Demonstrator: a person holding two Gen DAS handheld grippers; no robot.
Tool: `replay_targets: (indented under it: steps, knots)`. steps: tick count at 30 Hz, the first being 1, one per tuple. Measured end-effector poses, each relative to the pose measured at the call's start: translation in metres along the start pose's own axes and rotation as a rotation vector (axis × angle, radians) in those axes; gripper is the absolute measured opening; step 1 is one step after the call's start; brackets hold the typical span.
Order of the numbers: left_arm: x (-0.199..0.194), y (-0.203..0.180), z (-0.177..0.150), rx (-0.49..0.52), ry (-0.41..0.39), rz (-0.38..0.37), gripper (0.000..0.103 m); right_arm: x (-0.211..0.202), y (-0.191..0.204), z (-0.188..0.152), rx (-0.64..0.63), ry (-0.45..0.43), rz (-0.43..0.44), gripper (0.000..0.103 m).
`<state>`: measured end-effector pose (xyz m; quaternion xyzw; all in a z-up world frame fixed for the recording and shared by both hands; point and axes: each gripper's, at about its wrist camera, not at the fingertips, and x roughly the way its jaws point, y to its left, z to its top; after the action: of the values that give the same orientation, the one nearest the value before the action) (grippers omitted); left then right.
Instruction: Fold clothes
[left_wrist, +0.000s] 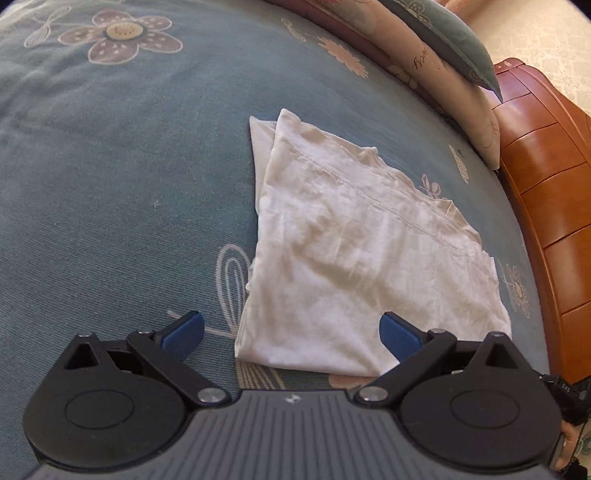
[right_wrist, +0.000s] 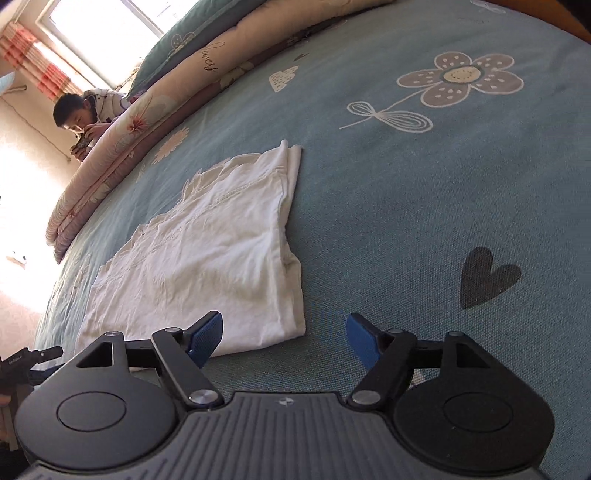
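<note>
Already partly folded, the white garment is laid flat on the blue-grey flowered bedspread, and its long axis is seen running away from both grippers toward the rolled quilts at the far side of the bed. In the left wrist view its near short edge is found just ahead of the left gripper, shifted toward that gripper's right finger; that blue pad is seen against the cloth, while the other pad is over bare bedspread. Whether any pad touches the cloth cannot be told. The jaws are spread wide and nothing is pinched between them.

In the right wrist view the same garment is placed ahead and to the left of the right gripper. Its near right corner is seen just beside the left pad, and the gap between the fingers is filled by bedspread only. These jaws are likewise spread, with nothing gripped.

The near short edge is thus flanked by the two grippers, the left one being judged the more squarely lined up with it. A further fold along the long axis would probably call for both near corners to be pinched and carried toward the far end. A wooden headboard is seen beyond the bed's edge, and a person is crouched behind the quilts.
</note>
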<state>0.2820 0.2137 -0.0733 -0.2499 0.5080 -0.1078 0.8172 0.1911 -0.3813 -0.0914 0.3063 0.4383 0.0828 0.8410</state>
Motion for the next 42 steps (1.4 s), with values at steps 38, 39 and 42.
replay_targets:
  steps: [38,39,42]
  knots:
    - [0.06,-0.095,-0.108,1.62,-0.224,0.782,0.098,0.08,0.14,-0.073,-1.375,0.026,-0.469,0.086]
    - [0.062,-0.094,-0.11,1.645,-0.233,0.79,0.098,0.082,0.141,-0.077,-1.41,0.012,-0.479,0.086]
    - [0.067,-0.093,-0.116,1.718,-0.259,0.812,0.097,0.089,0.144,-0.08,-1.471,-0.035,-0.501,0.086]
